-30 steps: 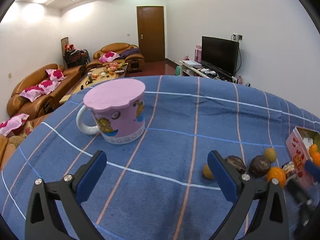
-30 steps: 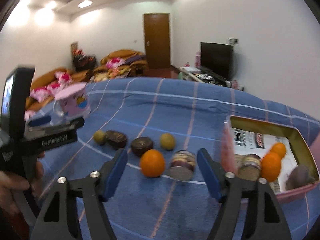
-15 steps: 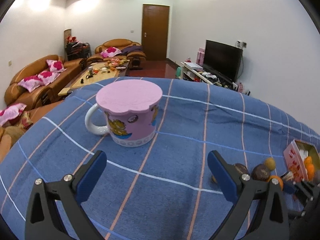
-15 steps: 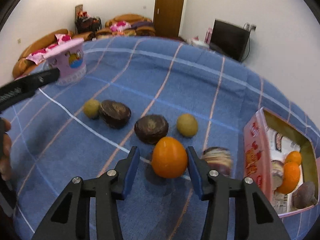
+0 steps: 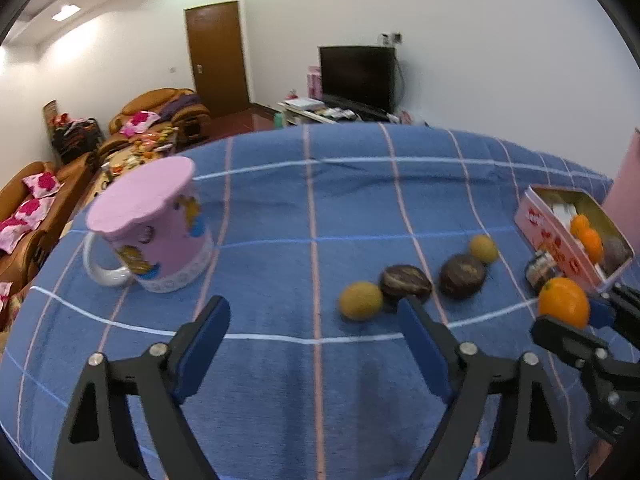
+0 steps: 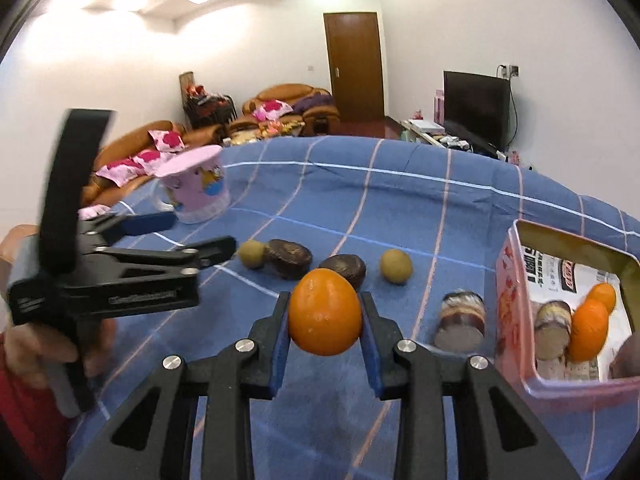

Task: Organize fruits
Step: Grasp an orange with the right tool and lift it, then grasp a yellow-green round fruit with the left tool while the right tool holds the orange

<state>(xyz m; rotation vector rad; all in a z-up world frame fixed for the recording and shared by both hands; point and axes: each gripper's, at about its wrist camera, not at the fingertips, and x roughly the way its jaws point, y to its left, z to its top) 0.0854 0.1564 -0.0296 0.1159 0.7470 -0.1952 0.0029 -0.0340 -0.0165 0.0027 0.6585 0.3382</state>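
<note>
on the blue checked cloth, right of centre: loose fruits in a row
right claw [image 6: 325, 322]: has just been closing; now clenched on the orange [image 6: 325, 311], both blue pads pressing its sides, fruit lifted off the surface [image 6: 400, 200]
left claw [image 5: 312, 344]: jaws have just narrowed, still apart, nothing between them
pink tin [image 6: 516, 320]: near the right edge, holding two oranges and dark fruits
row on the cloth: two yellow-green fruits [image 6: 252, 254], two dark brown fruits [image 6: 290, 258]
pink mug [image 5: 154, 232]: covered with a pink lid, far left, well apart from the fruits
</note>
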